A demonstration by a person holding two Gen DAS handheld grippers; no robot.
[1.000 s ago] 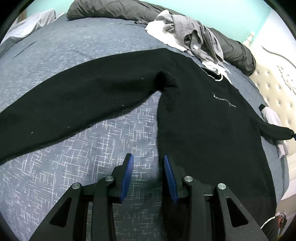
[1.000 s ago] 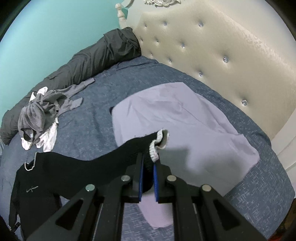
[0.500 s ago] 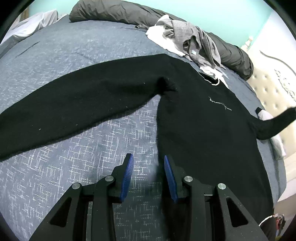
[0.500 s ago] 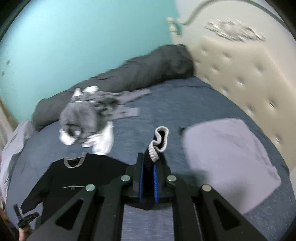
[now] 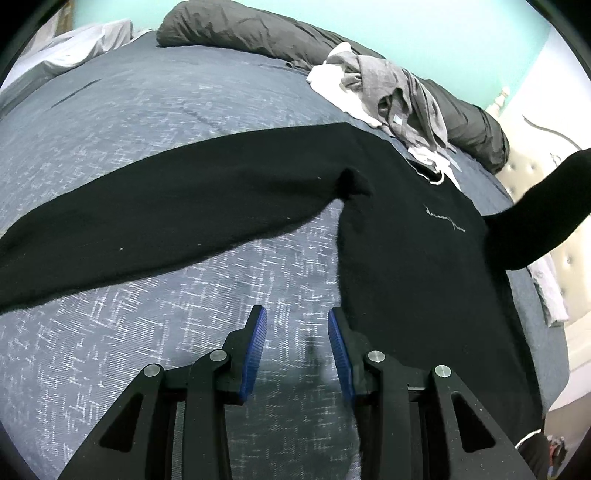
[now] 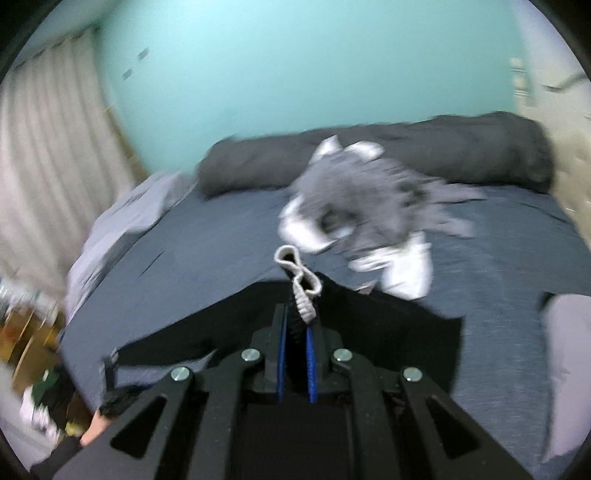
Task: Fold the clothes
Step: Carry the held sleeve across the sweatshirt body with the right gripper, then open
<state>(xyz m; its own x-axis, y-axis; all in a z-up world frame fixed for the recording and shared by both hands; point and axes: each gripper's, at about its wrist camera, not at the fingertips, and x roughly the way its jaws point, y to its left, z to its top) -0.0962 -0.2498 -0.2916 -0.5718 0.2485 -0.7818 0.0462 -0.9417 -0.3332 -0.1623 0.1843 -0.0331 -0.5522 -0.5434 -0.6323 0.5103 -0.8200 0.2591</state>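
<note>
Bed w/ blue-grey cover (image 5: 155,122), black sweater (image 5: 413,266) spread flat, grey/white clothes heap (image 5: 384,92), dark bolster (image 5: 251,33) at far edge

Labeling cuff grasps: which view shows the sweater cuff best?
Right wrist: the white-edged cuff sits clamped in the right gripper, close up though blurred. Left wrist shows the sweater flat and only the lifted sleeve; cuff out of frame.

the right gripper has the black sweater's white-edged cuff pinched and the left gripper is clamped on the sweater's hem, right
Not quite. The left gripper is open and holds nothing: the left wrist view shows only the blue-grey patterned bedspread between its blue pads, beside the black long-sleeved sweater. The right gripper does have the white-edged cuff pinched, as the right wrist view shows.
</note>
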